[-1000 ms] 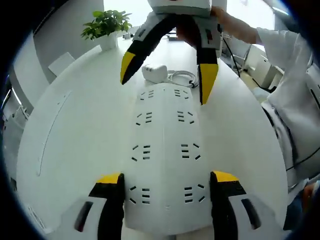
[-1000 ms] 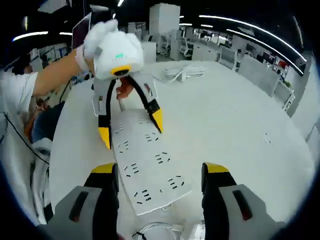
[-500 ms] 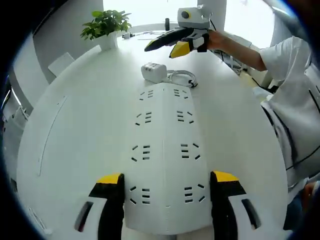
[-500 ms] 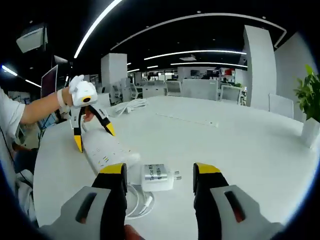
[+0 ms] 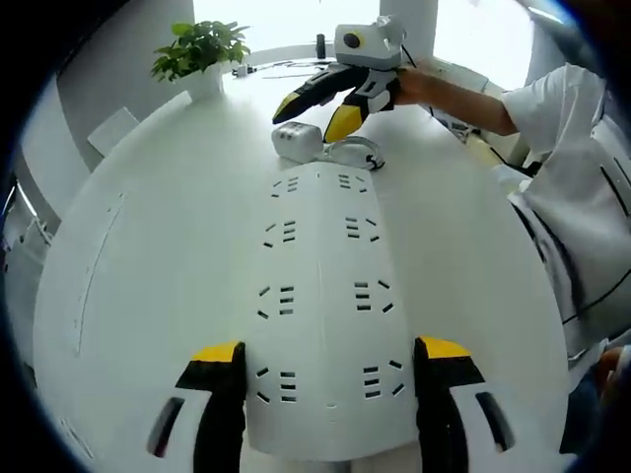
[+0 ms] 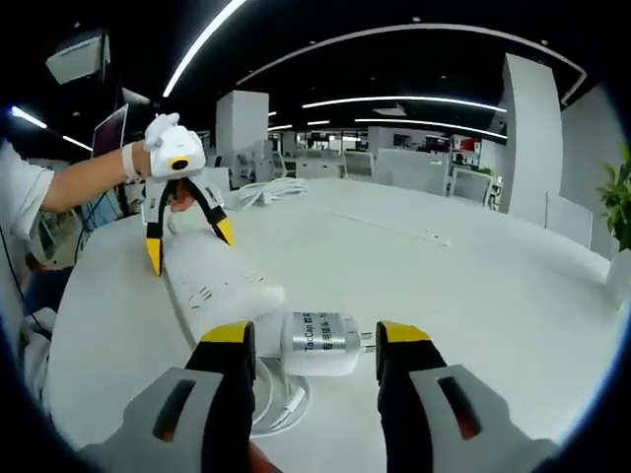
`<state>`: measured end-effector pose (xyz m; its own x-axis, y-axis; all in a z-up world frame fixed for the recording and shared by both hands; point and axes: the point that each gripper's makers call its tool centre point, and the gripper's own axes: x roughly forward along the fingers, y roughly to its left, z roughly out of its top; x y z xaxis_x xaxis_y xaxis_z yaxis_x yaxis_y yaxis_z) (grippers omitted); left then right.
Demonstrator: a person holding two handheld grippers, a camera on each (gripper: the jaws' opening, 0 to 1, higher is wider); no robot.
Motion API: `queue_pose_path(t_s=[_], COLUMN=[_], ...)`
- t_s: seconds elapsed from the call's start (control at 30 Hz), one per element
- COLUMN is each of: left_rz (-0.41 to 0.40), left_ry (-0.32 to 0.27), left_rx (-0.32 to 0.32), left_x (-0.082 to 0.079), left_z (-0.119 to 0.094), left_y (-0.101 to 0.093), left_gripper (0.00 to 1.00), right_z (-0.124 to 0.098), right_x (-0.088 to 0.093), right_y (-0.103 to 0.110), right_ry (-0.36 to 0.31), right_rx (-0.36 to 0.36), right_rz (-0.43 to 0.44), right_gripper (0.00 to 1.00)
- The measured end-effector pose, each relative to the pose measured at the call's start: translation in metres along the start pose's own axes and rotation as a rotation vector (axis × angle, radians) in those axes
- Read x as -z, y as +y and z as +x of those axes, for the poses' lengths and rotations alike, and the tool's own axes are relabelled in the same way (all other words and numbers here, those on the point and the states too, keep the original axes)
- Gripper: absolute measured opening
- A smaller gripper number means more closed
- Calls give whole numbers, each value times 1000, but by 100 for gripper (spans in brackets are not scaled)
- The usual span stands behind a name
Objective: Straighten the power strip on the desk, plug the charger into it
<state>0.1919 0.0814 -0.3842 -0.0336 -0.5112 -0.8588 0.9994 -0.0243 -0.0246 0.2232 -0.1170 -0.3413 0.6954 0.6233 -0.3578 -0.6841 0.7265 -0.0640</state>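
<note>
On the tabletop [image 5: 148, 246], strip [image 5: 325, 296] looks straight, between wide jaws of left gripper [image 5: 330, 357]. Charger [image 6: 322, 343] just past its far end, unplugged, inside right gripper [image 6: 311, 336] jaws, not yet pinched. Plugging left.

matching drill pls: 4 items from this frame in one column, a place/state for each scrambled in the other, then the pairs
Items:
1. power strip
2. charger
3. coiled cable
4. potted plant

Places/states:
A. between the open right gripper jaws, not yet clamped
B. at the desk's far edge in the left gripper view
C. on the desk beside the charger
D. flat on the desk, one end between the open left gripper jaws

Pairs: 1-D, 2-A, 3-C, 4-B
</note>
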Motion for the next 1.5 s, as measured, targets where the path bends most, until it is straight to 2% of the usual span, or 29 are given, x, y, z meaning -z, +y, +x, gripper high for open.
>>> queue_pose_path(t_s=[0.13, 0.3, 0.37, 0.47, 0.67, 0.77, 0.87, 0.93, 1.0, 1.17, 1.33, 1.5], left_rz=[-2, -10, -12, -14, -22, -22, -23, -23, -24, -29, -30, -30], left_ry=[6, 3, 3, 4, -8, -2, 3, 4, 2, 7, 8, 11], left_rx=[-1, -5, -6, -7, -12, -13, -13, -13, -14, -18, -18, -18], left_x=[0, 1, 1, 1, 2, 2, 2, 2, 2, 1, 1, 1], left_z=[0, -1, -1, -2, -2, -2, -2, -2, -2, -2, -2, -2], left_y=[0, 1, 1, 1, 2, 2, 3, 3, 3, 3, 2, 4], left_gripper=[70, 70, 70, 70, 70, 70, 70, 70, 70, 70, 70, 70], right_z=[3, 7, 7, 6, 3, 1, -3, -8, -12, -13, -12, -12], right_x=[0, 4, 5, 5, 6, 6, 7, 8, 11, 12, 10, 11], right_y=[1, -6, -4, -4, -6, -2, 8, 17, 21, 24, 33, 34], right_ry=[2, 8, 3, -3, -26, -32, -22, -21, -9, 6, 11, 34], right_rx=[3, 18, -9, -27, -72, -123, -235, -337, -420, -541, -638, -645], right_rz=[-5, 13, 17, 5, 46, 34, -20, -94, -98, -160, -275, -282], right_gripper=[48, 39, 34, 34, 33, 33, 33, 33, 33, 33, 33, 33])
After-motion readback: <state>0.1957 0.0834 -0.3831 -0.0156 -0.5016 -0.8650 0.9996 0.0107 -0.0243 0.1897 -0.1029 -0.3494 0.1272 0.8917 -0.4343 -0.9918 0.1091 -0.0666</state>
